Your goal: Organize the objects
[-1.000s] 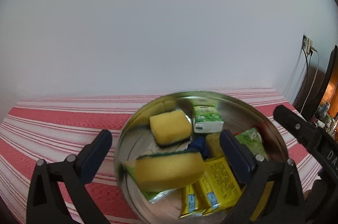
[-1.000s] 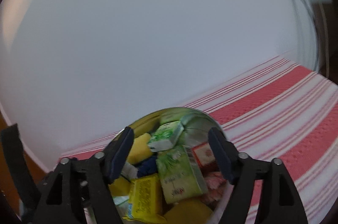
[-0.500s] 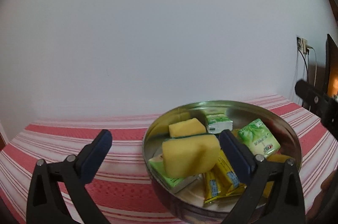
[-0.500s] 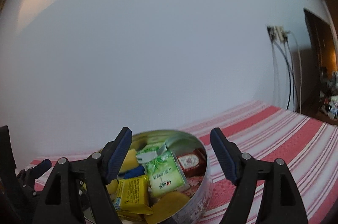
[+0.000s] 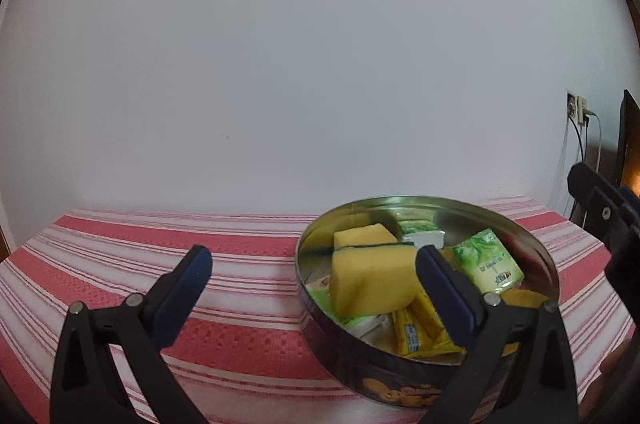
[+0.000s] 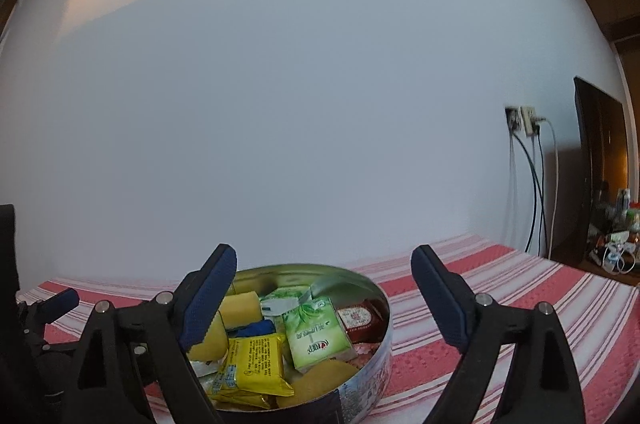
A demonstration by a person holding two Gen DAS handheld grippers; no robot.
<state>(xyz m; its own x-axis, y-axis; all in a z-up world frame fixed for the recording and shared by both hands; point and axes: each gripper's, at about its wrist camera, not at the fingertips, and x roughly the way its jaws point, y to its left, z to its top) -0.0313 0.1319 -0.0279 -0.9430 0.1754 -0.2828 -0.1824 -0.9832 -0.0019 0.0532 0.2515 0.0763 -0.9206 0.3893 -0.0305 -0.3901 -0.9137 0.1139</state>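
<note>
A round metal tin point(image 5: 424, 376) sits on a bench covered by a red and white striped cloth point(image 5: 240, 264), and it is filled with small items. A yellow sponge point(image 5: 372, 280) leans tilted on top of the pile, its long axis running across the view. Green tissue packs point(image 6: 318, 334), yellow sachets point(image 6: 252, 364), a small red box point(image 6: 358, 316) and a second sponge point(image 5: 362, 236) lie around it.

The left hand-held gripper point(image 5: 314, 282) stands wide open and holds nothing. The tin lies ahead and to its right, with the right finger overlapping the tin's near rim in the view. The right hand-held gripper point(image 6: 324, 288) is opening wider, its jaws empty. The tin lies just ahead and below, toward its left finger. Both grippers seem about equally near.

The tin's near wall is cut off at the frame's bottom edge. Items beneath the pile are hidden, and pack lettering is too small to read. A plain white wall point(image 6: 320, 104) fills the background.
</note>
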